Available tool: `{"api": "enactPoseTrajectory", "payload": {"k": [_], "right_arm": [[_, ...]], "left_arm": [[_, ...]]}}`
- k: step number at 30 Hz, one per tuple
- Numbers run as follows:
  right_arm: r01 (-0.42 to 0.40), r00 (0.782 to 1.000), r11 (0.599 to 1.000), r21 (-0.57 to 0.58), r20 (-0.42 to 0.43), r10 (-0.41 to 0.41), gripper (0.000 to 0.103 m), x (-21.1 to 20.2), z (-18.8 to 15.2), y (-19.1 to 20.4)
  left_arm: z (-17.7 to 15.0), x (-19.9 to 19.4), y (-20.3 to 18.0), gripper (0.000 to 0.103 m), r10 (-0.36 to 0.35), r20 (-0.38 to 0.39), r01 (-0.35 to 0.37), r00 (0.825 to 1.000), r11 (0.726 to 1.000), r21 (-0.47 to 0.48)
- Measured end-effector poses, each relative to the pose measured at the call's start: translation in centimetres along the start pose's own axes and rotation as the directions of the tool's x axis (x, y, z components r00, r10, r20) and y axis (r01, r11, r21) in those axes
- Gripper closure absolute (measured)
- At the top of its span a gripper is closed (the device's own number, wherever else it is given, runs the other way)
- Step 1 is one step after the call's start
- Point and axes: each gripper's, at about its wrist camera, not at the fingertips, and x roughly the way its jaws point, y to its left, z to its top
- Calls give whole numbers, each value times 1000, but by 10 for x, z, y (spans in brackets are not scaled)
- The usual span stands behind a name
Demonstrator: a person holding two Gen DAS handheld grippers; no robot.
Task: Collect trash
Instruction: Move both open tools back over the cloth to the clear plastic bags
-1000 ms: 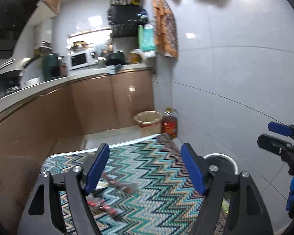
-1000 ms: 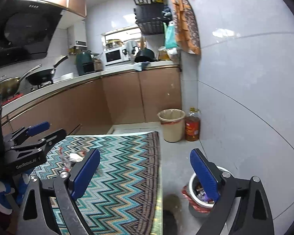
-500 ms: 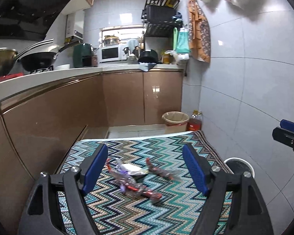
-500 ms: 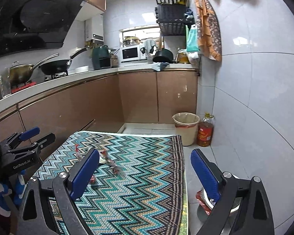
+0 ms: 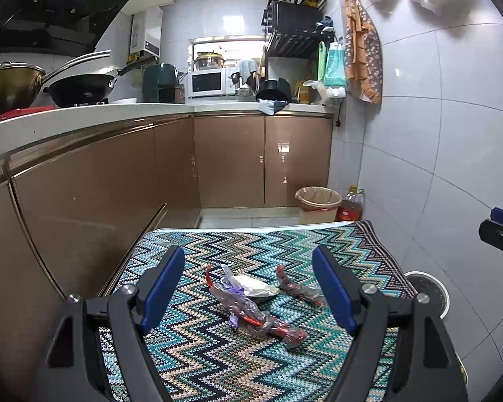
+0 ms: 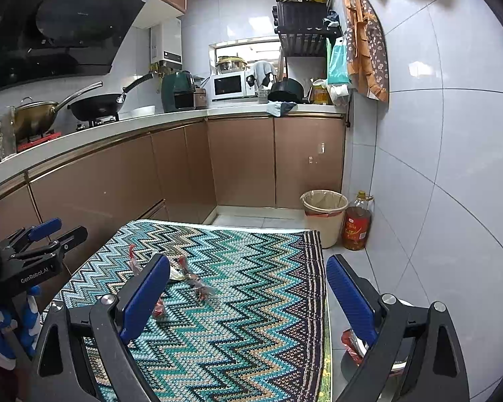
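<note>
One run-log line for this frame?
left gripper: open, above wrappers | right gripper: open, empty | wrappers on zigzag cloth

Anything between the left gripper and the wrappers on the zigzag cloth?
No. In the left wrist view only bare zigzag cloth lies between the open left gripper and the wrappers; nothing is between the fingers.

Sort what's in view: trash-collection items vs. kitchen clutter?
Job:
- long red wrapper
- silver foil wrapper
- small red wrapper
- white bin
- left hand-held gripper, open

Clutter:
- oil bottle
- wok
- microwave
- zigzag mat
</note>
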Motion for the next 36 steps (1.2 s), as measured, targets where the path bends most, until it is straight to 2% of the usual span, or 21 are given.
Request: {"api": "enactPoseTrajectory", "payload": {"k": [10, 16, 21, 23, 27, 33, 36], "right_arm": [[-18, 999, 1000, 8, -44, 18, 9, 33, -1, -6], [-51, 993, 999, 4, -104, 51, 9, 66, -8, -6], [-113, 978, 994, -8, -175, 110, 9, 101, -18, 1], [-145, 969, 989, -14, -204, 139, 13, 117, -22, 6], [-207, 946, 978, -17, -259, 195, 19, 149, -29, 15], [-287, 910, 958, -27, -320, 264, 22, 190, -36, 32], [-314, 894, 949, -28, -344, 286, 22, 205, -41, 36]], "left_arm": [[-6, 38, 6, 25, 3, -52, -4, 999, 1000, -20], [-22, 76, 26, 25, -17, -157, 5, 987, 997, -75], [-43, 109, 49, 26, -55, -270, 25, 961, 994, -111], [-52, 117, 52, 26, -86, -305, 51, 948, 991, -121], [-71, 137, 54, 26, -175, -385, 118, 906, 979, -168], [-81, 155, 43, 26, -236, -420, 172, 876, 968, -184], [-83, 167, 39, 26, -243, -437, 176, 866, 966, -189]]}}
